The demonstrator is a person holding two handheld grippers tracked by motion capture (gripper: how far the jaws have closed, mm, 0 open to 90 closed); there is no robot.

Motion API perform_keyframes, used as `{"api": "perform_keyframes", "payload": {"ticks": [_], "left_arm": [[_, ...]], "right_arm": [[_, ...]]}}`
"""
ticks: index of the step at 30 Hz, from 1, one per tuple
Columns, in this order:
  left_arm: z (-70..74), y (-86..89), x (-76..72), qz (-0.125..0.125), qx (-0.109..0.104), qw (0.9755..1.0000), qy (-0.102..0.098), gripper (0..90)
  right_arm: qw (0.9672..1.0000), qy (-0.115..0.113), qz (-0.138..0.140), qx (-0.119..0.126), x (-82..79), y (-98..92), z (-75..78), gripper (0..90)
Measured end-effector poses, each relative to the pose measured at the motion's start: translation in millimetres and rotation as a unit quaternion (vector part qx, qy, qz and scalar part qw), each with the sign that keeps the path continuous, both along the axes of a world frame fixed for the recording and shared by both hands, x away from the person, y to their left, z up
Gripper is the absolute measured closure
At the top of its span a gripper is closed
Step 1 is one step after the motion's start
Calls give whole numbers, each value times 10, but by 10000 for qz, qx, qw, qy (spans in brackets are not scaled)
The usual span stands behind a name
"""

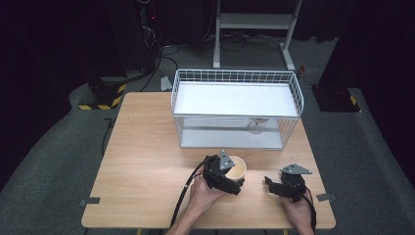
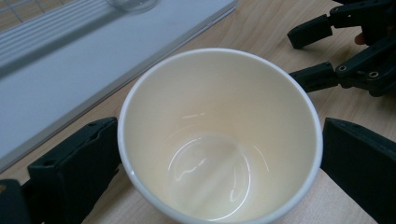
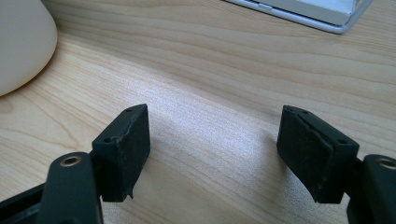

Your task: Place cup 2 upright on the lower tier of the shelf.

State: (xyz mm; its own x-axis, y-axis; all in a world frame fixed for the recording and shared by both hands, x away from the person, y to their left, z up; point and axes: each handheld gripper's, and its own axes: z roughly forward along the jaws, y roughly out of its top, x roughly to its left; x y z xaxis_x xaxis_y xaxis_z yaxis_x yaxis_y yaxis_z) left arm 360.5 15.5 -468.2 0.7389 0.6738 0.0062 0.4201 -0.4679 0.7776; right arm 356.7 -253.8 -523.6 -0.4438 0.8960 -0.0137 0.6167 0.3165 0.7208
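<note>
A cream paper cup [image 1: 238,164] stands upright and empty on the wooden table [image 1: 147,161], just in front of the wire rack. My left gripper [image 1: 233,178] reaches it from the near side, and in the left gripper view its two black jaws sit against opposite sides of the cup [image 2: 219,140] just under the rim. My right gripper [image 1: 270,184] rests low over the table to the right of the cup, jaws apart with bare wood between them [image 3: 215,126]. The cup's side [image 3: 18,42] shows at the far left of the right gripper view.
A white wire rack [image 1: 235,105] with a white shelf on top stands at the back middle of the table. On its lower white tray [image 2: 70,65] stands a clear glass [image 1: 256,127]. The right gripper [image 2: 299,58] lies close to the cup's right side.
</note>
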Motion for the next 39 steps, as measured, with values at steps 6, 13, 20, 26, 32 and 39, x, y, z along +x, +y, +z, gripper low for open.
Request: {"api": "perform_keyframes", "payload": {"ticks": [6,13,20,26,32,39], "left_arm": [[-19,-33,32,83,16,10000,0,11],[-37,-46,59,161,24,9999,-6,14],[-54,-67,78,216,0,9998,-9,3],[-61,-76,78,214,33,9998,-48,2],[-119,-114,81,227,134,9997,-15,6],[-152,-106,84,232,100,9997,-27,14]], "right_arm": [[10000,-10,5,-9,-1,-4,-1,255],[10000,-19,5,-5,-1,-4,-2,255],[10000,-28,17,-15,-1,-6,-2,255],[10000,-21,18,-22,-1,-6,-1,255],[10000,-16,8,-16,-3,-5,-1,255],[10000,-16,7,-16,-3,-5,-1,255]]}}
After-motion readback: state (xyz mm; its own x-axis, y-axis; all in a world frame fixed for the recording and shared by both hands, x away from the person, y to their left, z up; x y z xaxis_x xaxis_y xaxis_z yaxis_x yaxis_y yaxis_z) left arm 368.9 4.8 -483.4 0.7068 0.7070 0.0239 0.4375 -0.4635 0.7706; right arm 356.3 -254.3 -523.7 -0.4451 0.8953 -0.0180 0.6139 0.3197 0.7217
